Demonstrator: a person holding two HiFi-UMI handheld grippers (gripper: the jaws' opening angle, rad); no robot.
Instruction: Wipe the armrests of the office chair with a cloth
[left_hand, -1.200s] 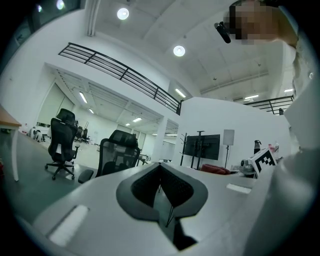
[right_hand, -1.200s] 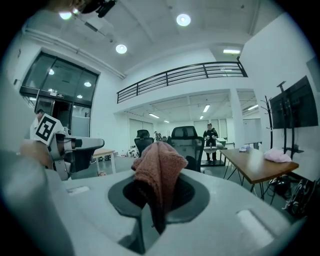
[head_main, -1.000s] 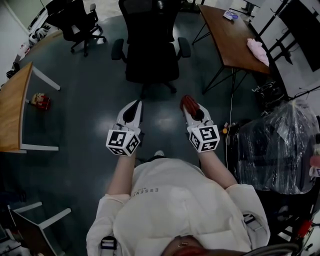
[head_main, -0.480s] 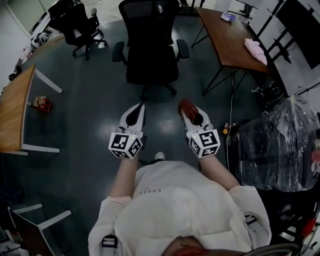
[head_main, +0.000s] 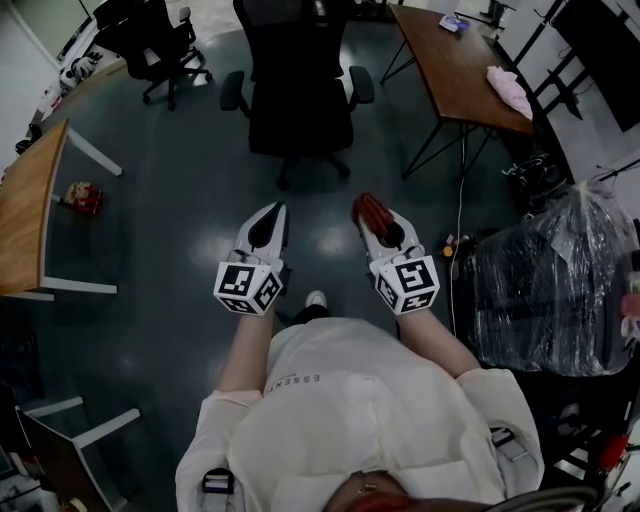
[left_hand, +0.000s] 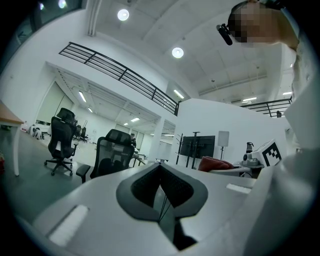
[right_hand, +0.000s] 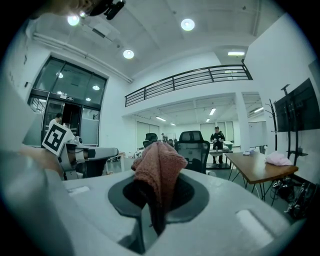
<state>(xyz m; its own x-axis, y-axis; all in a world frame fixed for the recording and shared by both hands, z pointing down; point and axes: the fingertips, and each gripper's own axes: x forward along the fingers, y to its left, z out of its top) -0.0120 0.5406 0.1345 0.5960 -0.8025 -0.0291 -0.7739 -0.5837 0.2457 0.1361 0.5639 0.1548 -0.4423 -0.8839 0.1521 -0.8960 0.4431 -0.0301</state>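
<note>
Barely any change over the last second, left to right:
- left gripper: same spot low and left of centre, jaws pressed together with nothing between them, so it's idle
- office chair: slid a touch up the head view. The grippers didn't follow, so I read that as a small head or body shift, not a real approach. Its armrests are bare, untouched and well ahead of both tools
- right gripper: also parked where it was, clenched on the dark red cloth, which bunches up out of the jaw tips. The right gripper view has the chair roughly straight ahead, past the cloth

What it means: the cloth is already in hand, so pickup is done. No wiping has started and neither armrest has been contacted. We're stalled between grab and approach, and the whole gap to the chair is still to close

Next move, my guess: walk in and lay the cloth flat on the nearer armrest. The chair may roll under pressure, and the free left tool could brace it
</note>
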